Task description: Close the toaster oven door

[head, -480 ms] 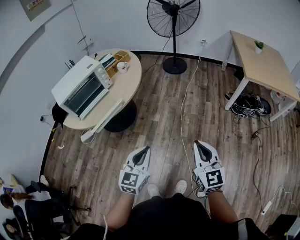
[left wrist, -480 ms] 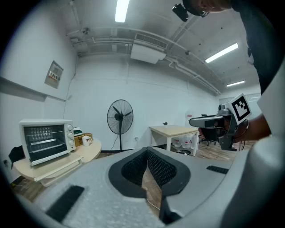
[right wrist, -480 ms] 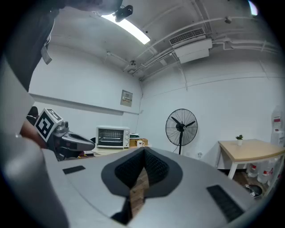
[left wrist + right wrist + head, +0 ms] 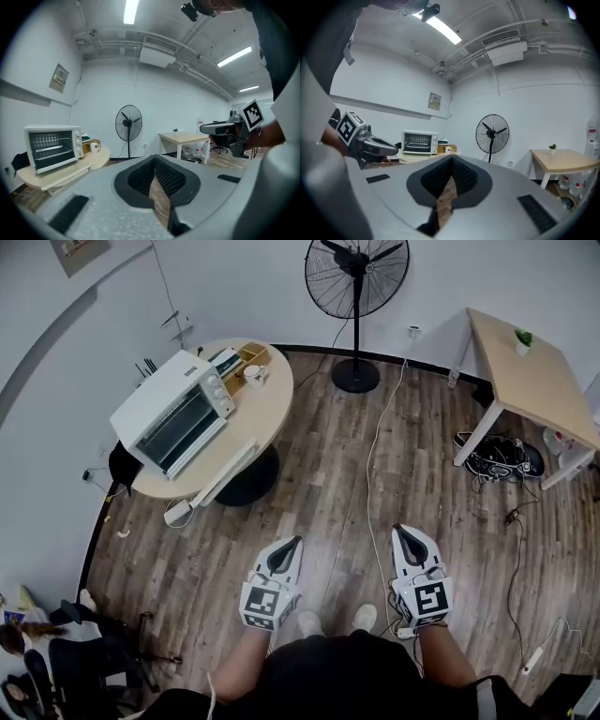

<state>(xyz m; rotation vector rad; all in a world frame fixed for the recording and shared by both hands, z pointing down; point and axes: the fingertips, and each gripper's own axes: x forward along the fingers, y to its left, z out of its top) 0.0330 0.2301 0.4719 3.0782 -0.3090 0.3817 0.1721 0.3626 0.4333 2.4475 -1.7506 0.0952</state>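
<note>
Toaster oven stands at the far left of the room, on the left part of a round table, its dark glass front turned toward me. From this far off I cannot tell whether its door is down, ajar or already up.

A mug sits just past it on the same table, and a standing fan is further right against the far wall.

My left claw and right claw hang low and near me over the wooden floor. Each has its jaws drawn together to a point with nothing between them. Both are well apart from the oven.

Against half a second ago, the oven, table and fan all sit a touch further right in the head view, while my claws keep almost the same place. I read that as my head turning slightly left toward the oven, not a real approach. The oven looks no larger, so the whole walk and reach are still ahead.
</note>
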